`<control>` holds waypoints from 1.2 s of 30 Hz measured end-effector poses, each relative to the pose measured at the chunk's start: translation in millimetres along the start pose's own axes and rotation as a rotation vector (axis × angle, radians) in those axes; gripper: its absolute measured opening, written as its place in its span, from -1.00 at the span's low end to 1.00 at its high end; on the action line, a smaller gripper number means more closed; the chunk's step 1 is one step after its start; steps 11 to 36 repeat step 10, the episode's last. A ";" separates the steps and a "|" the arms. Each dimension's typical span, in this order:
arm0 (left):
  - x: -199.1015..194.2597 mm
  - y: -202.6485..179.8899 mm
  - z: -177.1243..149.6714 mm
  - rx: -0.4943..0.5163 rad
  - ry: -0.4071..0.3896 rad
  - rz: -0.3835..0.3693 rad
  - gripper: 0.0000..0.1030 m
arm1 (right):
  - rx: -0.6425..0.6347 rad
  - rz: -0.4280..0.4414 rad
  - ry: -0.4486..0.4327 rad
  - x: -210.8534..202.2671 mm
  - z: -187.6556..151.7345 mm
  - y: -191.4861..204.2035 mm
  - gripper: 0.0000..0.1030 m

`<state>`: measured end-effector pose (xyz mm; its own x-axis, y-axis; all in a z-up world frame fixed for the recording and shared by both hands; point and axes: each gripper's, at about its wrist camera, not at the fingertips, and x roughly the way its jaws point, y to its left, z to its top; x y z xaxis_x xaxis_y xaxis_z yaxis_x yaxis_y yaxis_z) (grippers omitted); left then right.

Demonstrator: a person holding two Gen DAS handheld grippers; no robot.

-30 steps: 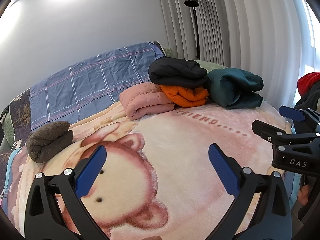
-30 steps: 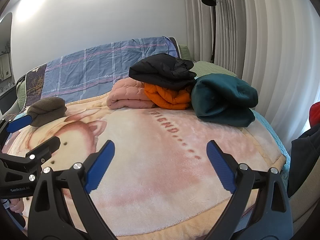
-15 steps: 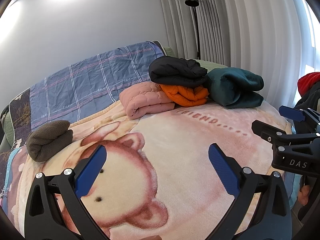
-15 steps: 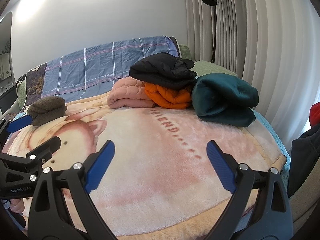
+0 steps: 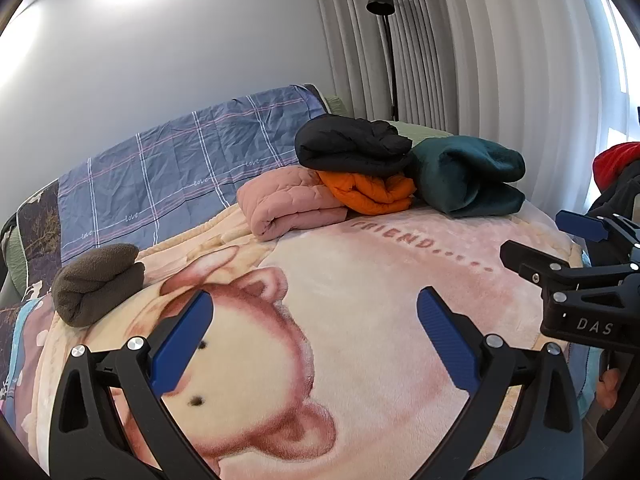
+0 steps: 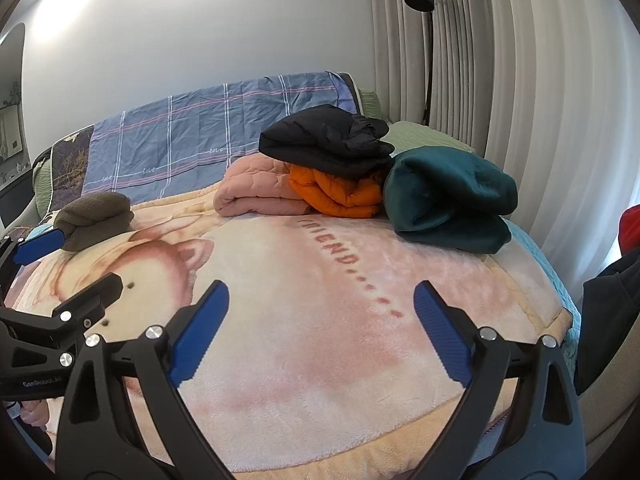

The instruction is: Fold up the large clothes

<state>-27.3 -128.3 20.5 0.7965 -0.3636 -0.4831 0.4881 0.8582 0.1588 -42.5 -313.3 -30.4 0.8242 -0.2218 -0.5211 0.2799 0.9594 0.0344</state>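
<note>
Folded clothes lie at the far side of a bed: a black jacket (image 5: pixel 352 146) on an orange one (image 5: pixel 370 192), a pink quilted one (image 5: pixel 290 204) to their left, a dark teal fleece (image 5: pixel 468 176) to their right, and a brown fleece (image 5: pixel 98 278) at far left. They also show in the right wrist view: black (image 6: pixel 324 140), orange (image 6: pixel 336 194), pink (image 6: pixel 256 192), teal (image 6: pixel 448 196), brown (image 6: pixel 94 220). My left gripper (image 5: pixel 314 340) and right gripper (image 6: pixel 320 334) are open and empty above the near part of the bear-print blanket (image 5: pixel 360 280).
A blue plaid quilt (image 5: pixel 180 168) covers the head of the bed by the grey wall. A black floor lamp (image 5: pixel 384 40) stands before the curtains. Dark and red garments (image 5: pixel 616 176) hang at the right edge. Each gripper shows in the other's view.
</note>
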 end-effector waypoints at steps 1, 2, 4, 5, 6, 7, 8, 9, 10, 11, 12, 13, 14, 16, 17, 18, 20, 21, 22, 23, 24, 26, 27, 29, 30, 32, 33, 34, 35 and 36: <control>-0.2 0.3 1.1 0.000 0.001 0.000 0.97 | 0.000 0.001 0.000 0.2 0.2 0.0 0.85; -0.3 0.6 0.7 -0.001 0.003 0.003 0.97 | -0.001 0.000 -0.001 0.2 0.2 0.1 0.85; 0.1 1.2 1.0 -0.005 0.009 0.006 0.97 | -0.001 0.000 -0.001 0.2 0.2 0.0 0.85; 0.5 1.8 1.3 -0.006 0.011 0.007 0.97 | -0.001 0.000 0.000 0.4 0.4 -0.1 0.85; 0.0 2.8 0.5 -0.009 0.013 0.007 0.97 | -0.001 0.000 0.000 0.3 0.3 0.0 0.85; 0.9 2.7 1.8 -0.010 0.014 0.007 0.97 | -0.001 0.000 0.000 0.3 0.4 0.0 0.85; 0.8 3.3 1.3 -0.011 0.016 0.006 0.97 | 0.000 0.000 0.000 0.3 0.4 0.0 0.85; 1.4 3.2 1.6 -0.011 0.017 0.006 0.97 | 0.000 0.001 0.000 0.3 0.4 -0.1 0.85; 1.7 3.4 1.2 -0.010 0.020 0.008 0.97 | -0.001 0.001 0.000 0.4 0.5 -0.1 0.85; 1.7 3.4 1.2 -0.010 0.020 0.008 0.97 | -0.001 0.001 0.000 0.4 0.5 -0.1 0.85; 1.7 3.4 1.2 -0.010 0.020 0.008 0.97 | -0.001 0.001 0.000 0.4 0.5 -0.1 0.85; 1.7 3.4 1.2 -0.010 0.020 0.008 0.97 | -0.001 0.001 0.000 0.4 0.5 -0.1 0.85; 1.7 3.4 1.2 -0.010 0.020 0.008 0.97 | -0.001 0.001 0.000 0.4 0.5 -0.1 0.85; 1.7 3.4 1.2 -0.010 0.020 0.008 0.97 | -0.001 0.001 0.000 0.4 0.5 -0.1 0.85; 1.7 3.4 1.2 -0.010 0.020 0.008 0.97 | -0.001 0.001 0.000 0.4 0.5 -0.1 0.85; 1.7 3.4 1.2 -0.010 0.020 0.008 0.97 | -0.001 0.001 0.000 0.4 0.5 -0.1 0.85; 1.7 3.4 1.2 -0.010 0.020 0.008 0.97 | -0.001 0.001 0.000 0.4 0.5 -0.1 0.85; 1.7 3.4 1.2 -0.010 0.020 0.008 0.97 | -0.001 0.001 0.000 0.4 0.5 -0.1 0.85; 1.7 3.4 1.2 -0.010 0.020 0.008 0.97 | -0.001 0.001 0.000 0.4 0.5 -0.1 0.85; 1.7 3.4 1.2 -0.010 0.020 0.008 0.97 | -0.001 0.001 0.000 0.4 0.5 -0.1 0.85; 1.7 3.4 1.2 -0.010 0.020 0.008 0.97 | -0.001 0.001 0.000 0.4 0.5 -0.1 0.85; 1.7 3.4 1.2 -0.010 0.020 0.008 0.97 | -0.001 0.001 0.000 0.4 0.5 -0.1 0.85; 1.7 3.4 1.2 -0.010 0.020 0.008 0.97 | -0.001 0.001 0.000 0.4 0.5 -0.1 0.85; 1.7 3.4 1.2 -0.010 0.020 0.008 0.97 | -0.001 0.001 0.000 0.4 0.5 -0.1 0.85; 1.7 3.4 1.2 -0.010 0.020 0.008 0.97 | -0.001 0.001 0.000 0.4 0.5 -0.1 0.85; 1.7 3.4 1.2 -0.010 0.020 0.008 0.97 | -0.001 0.001 0.000 0.4 0.5 -0.1 0.85; 1.7 3.4 1.2 -0.010 0.020 0.008 0.97 | -0.001 0.001 0.000 0.4 0.5 -0.1 0.85; 1.7 3.4 1.2 -0.010 0.020 0.008 0.97 | -0.001 0.001 0.000 0.4 0.5 -0.1 0.85; 1.7 3.4 1.2 -0.010 0.020 0.008 0.97 | -0.001 0.001 0.000 0.4 0.5 -0.1 0.85; 1.7 3.4 1.2 -0.010 0.020 0.008 0.97 | -0.001 0.001 0.000 0.4 0.5 -0.1 0.85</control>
